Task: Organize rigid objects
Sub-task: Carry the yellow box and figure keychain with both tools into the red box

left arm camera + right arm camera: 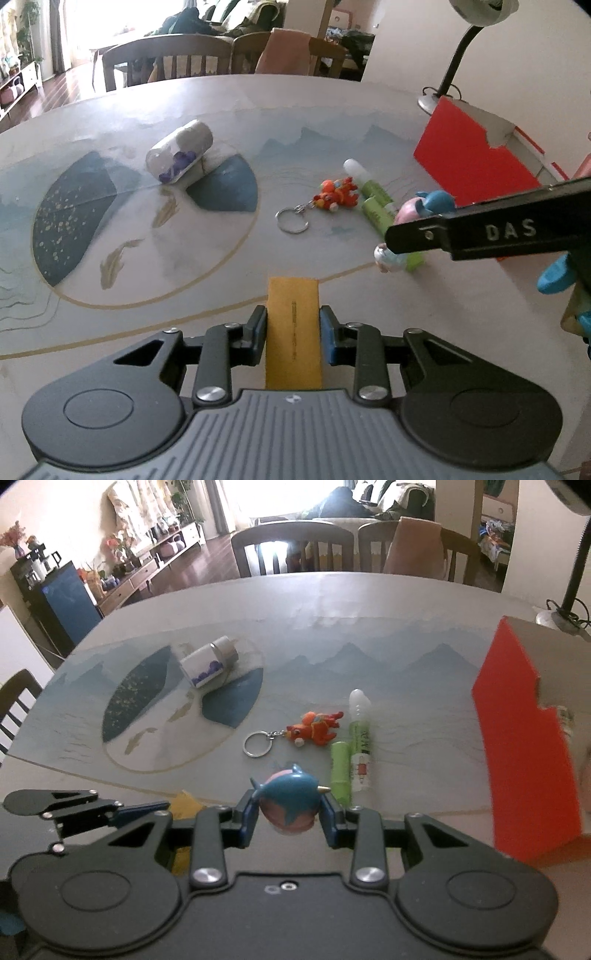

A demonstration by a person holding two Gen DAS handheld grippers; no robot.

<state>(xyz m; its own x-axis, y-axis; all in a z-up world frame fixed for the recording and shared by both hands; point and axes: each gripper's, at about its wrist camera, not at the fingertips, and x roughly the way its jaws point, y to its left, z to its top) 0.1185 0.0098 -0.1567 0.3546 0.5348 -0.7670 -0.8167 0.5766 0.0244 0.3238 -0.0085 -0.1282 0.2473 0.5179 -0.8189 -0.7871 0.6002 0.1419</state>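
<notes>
1. Your left gripper [293, 328] was clamped on the yellow block [292, 332].
2. Your right gripper [290, 810] squeezed the blue whale toy [291, 799].
3. The keychain [314, 729] lay at 12 o'clock from the whale, the red box [524, 746] at 2, and the green tubes [351, 753] sat between them.

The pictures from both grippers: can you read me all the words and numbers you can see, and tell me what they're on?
"DAS": white letters on the right gripper, on its black finger.
Yellow block: a thin dark printed line, too small to read.
Green tube: a label with dark marks and a small picture, too blurred to read.
Nothing else carries readable text.
</notes>
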